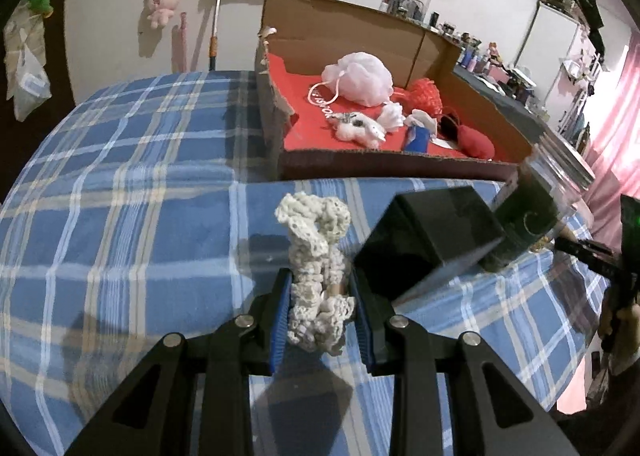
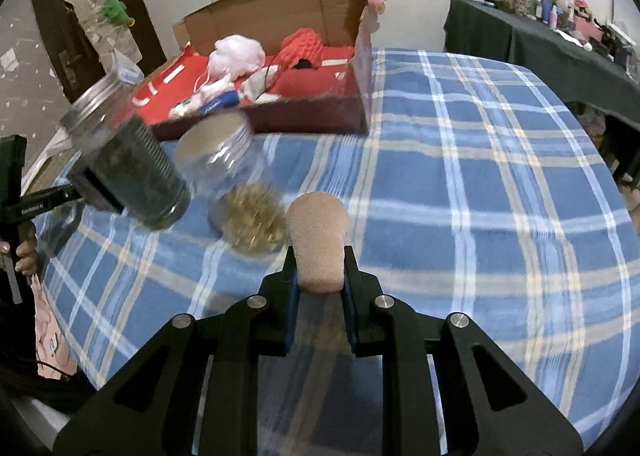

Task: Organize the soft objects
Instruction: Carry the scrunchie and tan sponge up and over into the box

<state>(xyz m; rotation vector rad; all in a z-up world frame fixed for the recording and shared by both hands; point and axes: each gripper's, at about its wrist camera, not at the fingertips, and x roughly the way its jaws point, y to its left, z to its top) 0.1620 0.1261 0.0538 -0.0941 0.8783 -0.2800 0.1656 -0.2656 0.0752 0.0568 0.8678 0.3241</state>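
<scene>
A: Left side first. What did the left gripper [image 1: 320, 308] have?

B: Jaws were nearly closed, pinching a white crocheted piece [image 1: 316, 272] btwn the blue pads [image 1: 280, 320]. The piece stuck up and fwd past the tips, lifted off the blue plaid cloth [image 1: 120, 195].

A: Ahead of it?

B: Cardboard box [image 1: 360, 27] w/ red floor, straight ahead of the jaws and a bit right. Inside: a pale pink mesh pouf [image 1: 360, 75], small white plush [image 1: 360, 129], red knit item [image 1: 430, 93], red pouch [image 1: 476, 141]. Just right of the jaws, a black box [image 1: 428, 232], and past it a dark-filled jar [image 1: 528, 223]; couldn't tell how that jar was held.

A: And the right gripper [image 2: 319, 276]?

B: Jaws narrowly open, clamped on a tan fuzzy sponge-like piece [image 2: 318, 240], rounded end pointing fwd beyond the tips. Ahead-left of the jaws, a clear jar w/ gold bits [image 2: 236, 191] was tilted over the cloth, blurred. Further left, the dark jar [image 2: 128, 167]. The box [image 2: 280, 15] sat further fwd, left of center.
</scene>
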